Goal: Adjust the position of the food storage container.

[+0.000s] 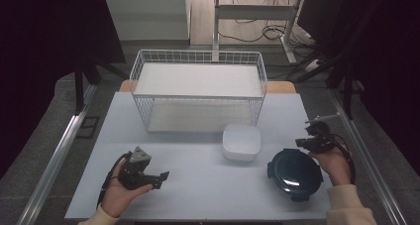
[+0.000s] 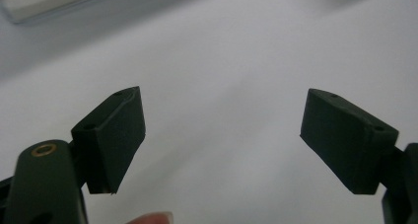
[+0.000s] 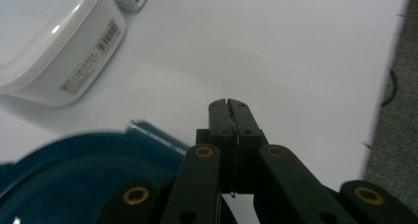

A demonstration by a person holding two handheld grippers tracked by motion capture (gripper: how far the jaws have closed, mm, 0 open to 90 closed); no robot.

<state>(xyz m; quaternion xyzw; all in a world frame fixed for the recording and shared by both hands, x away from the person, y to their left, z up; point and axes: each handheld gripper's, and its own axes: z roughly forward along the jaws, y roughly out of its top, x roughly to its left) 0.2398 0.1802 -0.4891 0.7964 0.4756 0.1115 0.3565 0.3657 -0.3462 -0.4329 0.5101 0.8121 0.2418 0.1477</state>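
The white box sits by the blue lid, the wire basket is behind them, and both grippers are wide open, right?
Not quite. The right gripper is shut, jaws pressed together with nothing between, as the right gripper view shows. Only the left gripper is open. The white box does sit by the blue lid, basket behind.

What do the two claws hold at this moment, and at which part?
Nothing is held. The left claw is open over the bare table; the right claw is shut on nothing, beside the dark blue round lid.
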